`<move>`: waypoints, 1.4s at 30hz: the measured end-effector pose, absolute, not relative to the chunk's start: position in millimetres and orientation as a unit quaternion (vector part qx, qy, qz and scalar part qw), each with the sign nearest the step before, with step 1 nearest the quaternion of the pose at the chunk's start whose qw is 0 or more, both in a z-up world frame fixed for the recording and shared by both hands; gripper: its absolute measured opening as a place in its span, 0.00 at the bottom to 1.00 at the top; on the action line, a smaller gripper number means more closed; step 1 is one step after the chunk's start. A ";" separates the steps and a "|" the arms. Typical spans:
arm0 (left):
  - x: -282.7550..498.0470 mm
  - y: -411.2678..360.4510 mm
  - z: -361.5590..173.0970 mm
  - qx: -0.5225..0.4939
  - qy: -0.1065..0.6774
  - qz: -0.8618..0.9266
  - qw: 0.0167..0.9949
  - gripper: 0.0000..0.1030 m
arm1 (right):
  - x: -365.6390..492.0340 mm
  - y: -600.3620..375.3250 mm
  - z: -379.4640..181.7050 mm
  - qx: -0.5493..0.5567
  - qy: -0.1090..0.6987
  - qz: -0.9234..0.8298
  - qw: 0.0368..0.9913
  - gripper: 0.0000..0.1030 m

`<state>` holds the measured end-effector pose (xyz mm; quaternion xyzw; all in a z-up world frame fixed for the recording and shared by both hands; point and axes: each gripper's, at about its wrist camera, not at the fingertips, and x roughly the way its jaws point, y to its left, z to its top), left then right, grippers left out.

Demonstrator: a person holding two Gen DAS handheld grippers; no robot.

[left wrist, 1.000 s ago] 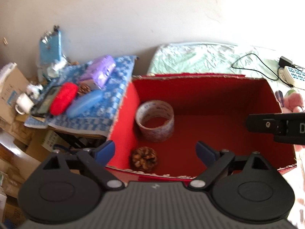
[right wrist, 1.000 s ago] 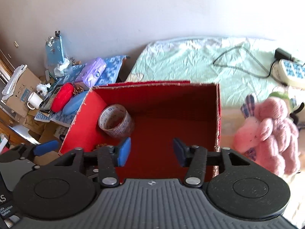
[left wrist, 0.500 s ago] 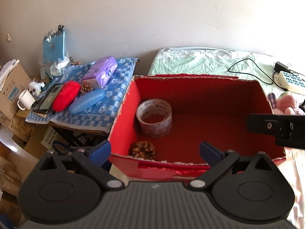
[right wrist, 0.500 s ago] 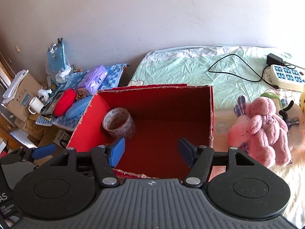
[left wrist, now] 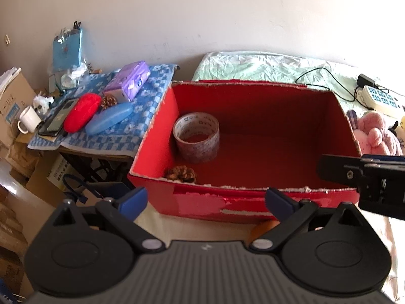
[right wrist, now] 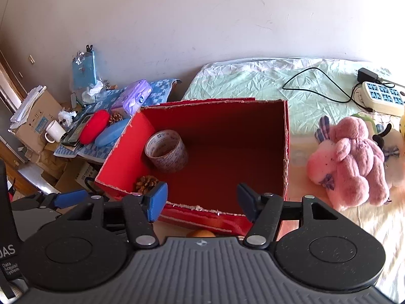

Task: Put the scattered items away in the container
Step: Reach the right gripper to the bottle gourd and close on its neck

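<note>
Red box (left wrist: pixel 202 204) on sheeted bed (left wrist: pixel 265 65)

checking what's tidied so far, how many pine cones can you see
2: one pine cone in the red box's near left corner, by the tape roll; another pine cone on the blue checked cloth. More may be hidden.

I am counting one red box (left wrist: pixel 202 205), one tape roll (left wrist: pixel 196 140), two pine cones (left wrist: pixel 181 174) (left wrist: pixel 108 101), two oval cases (left wrist: pixel 81 112) (left wrist: pixel 109 121), one mug (left wrist: pixel 29 120), one pink plush toy (right wrist: pixel 351 162).
</note>
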<state>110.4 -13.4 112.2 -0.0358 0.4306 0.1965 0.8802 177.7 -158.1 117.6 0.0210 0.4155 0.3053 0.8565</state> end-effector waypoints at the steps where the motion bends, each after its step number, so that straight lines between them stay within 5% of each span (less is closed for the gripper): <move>1: 109.5 -13.7 112.2 -0.037 0.430 0.192 0.881 0.97 | 176.4 -158.5 117.3 0.021 0.414 0.306 0.857 0.62; 10: 98.4 -12.2 99.9 -0.046 0.446 0.186 0.874 0.97 | 162.7 -172.5 103.4 0.024 0.423 0.315 0.849 0.61; 27: 75.7 -42.6 34.7 -0.065 0.468 0.122 0.873 0.96 | 156.5 -193.1 39.5 0.030 0.485 0.311 0.817 0.30; 31: 75.1 -40.6 23.2 -0.086 0.478 0.109 0.867 0.84 | 158.6 -195.0 35.5 0.033 0.485 0.316 0.815 0.24; 39: 77.4 -39.9 12.7 -0.131 0.482 0.064 0.864 0.85 | 166.4 -195.3 30.4 0.036 0.493 0.327 0.805 0.23; 42: 83.6 -37.0 7.5 -0.137 0.487 0.065 0.860 0.78 | 168.2 -193.8 29.6 0.040 0.497 0.333 0.800 0.23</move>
